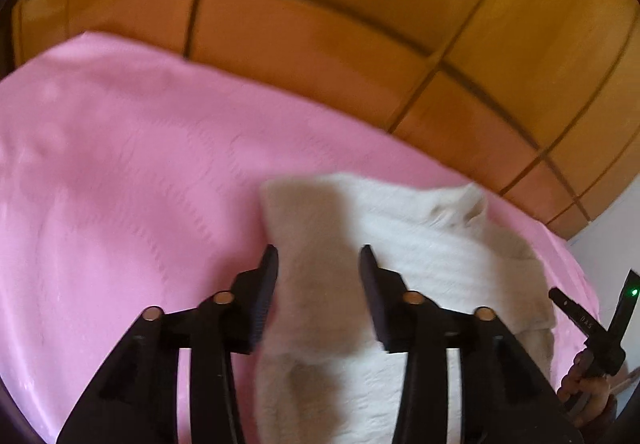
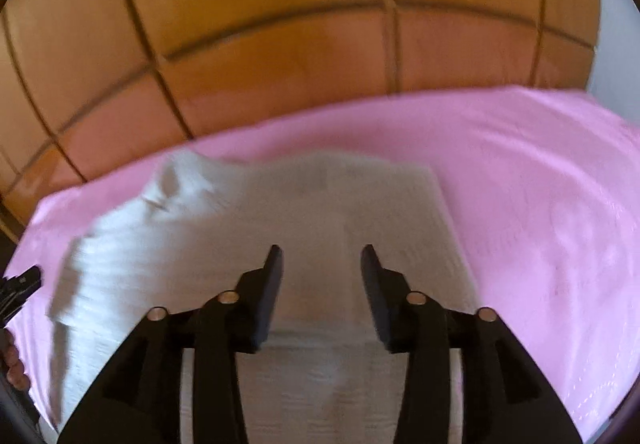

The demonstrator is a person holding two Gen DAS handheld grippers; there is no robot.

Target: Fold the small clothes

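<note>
Beside garment (image 1: 420,252) edge, pink sheet (image 1: 120,184) (bare)

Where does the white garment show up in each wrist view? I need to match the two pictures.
Left wrist: white garment lies lower centre to right, on the pink sheet.
Right wrist: white garment lies centre to lower left.
Shared landmark: the orange tiled floor beyond the sheet's far edge.
</note>
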